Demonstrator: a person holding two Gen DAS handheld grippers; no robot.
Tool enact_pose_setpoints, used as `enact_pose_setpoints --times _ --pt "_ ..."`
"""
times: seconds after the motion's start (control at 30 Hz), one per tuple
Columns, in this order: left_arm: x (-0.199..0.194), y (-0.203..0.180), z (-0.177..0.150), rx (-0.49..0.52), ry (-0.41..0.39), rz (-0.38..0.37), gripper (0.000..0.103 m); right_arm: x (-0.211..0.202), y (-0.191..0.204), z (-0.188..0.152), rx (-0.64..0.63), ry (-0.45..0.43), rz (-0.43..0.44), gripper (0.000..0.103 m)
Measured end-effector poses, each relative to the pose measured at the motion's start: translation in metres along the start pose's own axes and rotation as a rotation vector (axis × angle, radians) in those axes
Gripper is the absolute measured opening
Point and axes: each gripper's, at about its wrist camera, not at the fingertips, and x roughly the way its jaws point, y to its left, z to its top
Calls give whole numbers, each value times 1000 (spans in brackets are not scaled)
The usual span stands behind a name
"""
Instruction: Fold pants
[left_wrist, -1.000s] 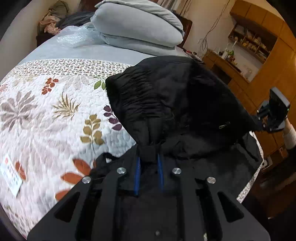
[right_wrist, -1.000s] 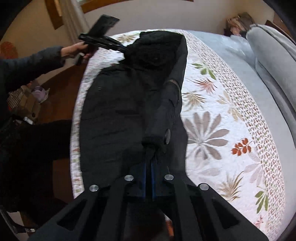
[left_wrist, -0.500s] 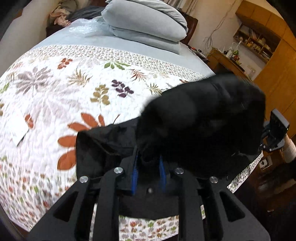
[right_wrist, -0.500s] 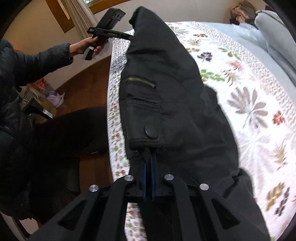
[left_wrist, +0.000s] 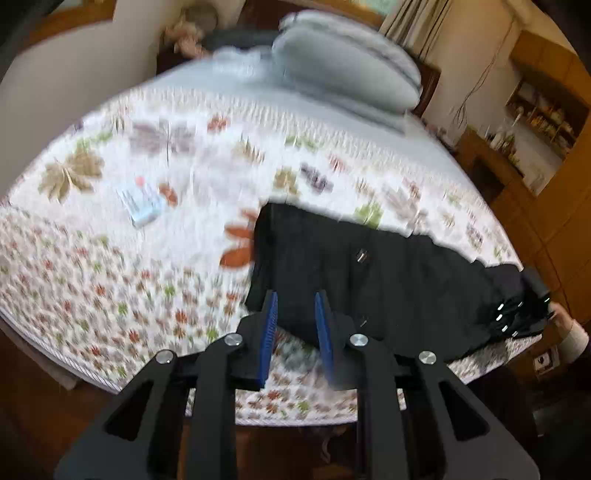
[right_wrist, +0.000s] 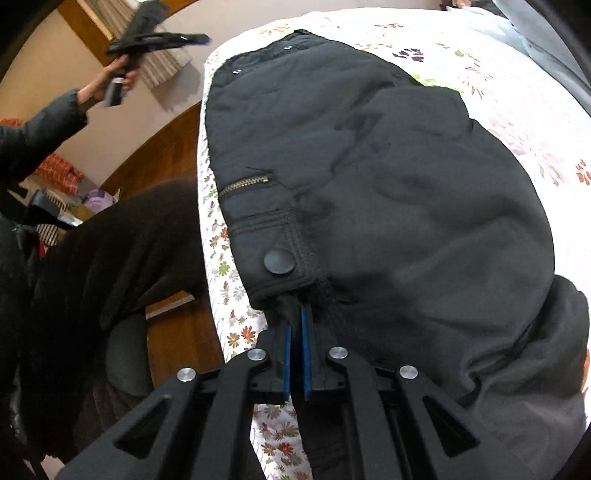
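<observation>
While my left gripper hangs above the near edge of the bed with its blue pads spread apart and nothing between them, my right gripper is clamped tight on a pinch of black fabric at the waistband corner. That's the split right now: one side empty, one side anchoring.

The black pants lie folded over on the floral quilt, close along the bed's near edge, one layer doubled on top of the other. From the right wrist view I see the waistband button just ahead of my pads and a brass pocket zipper beyond it. I judge my right grip is there to pin that corner so the fold keeps its line, while the freed left is clear to go for the next edge.

Gray pillows are stacked at the head of the bed, well apart from the pants. A small printed card lies on the quilt, but the blur leaves its writing unreadable. No brand shows on the pants that I can make out.
</observation>
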Motion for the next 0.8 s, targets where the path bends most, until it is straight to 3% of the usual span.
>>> enact_pose_setpoints --times 0.1,0.2,0.23,0.33,0.43,0.53,0.67,0.8 --pt "8 -41 16 46 -28 -69 44 -2 -3 -5 29 -23 -1 8" --pt "43 -83 17 85 9 -183 48 -3 -2 -7 52 -38 -13 11" --pt "68 -104 16 108 53 -234 48 -8 -1 -10 74 -47 -11 17" --pt "132 -147 6 158 184 -284 48 -30 9 -20 95 -129 -38 54" --pt "172 -168 -6 160 240 -301 48 -75 12 -52 179 -266 -67 57" --pt "192 -175 -13 168 276 -264 48 -129 -1 -109 391 -451 -111 57" --pt "201 -185 -16 187 291 -216 48 -174 -30 -228 882 -711 -106 59" --pt "194 -198 -26 239 268 -152 53 -180 -37 -318 1172 -810 -202 59"
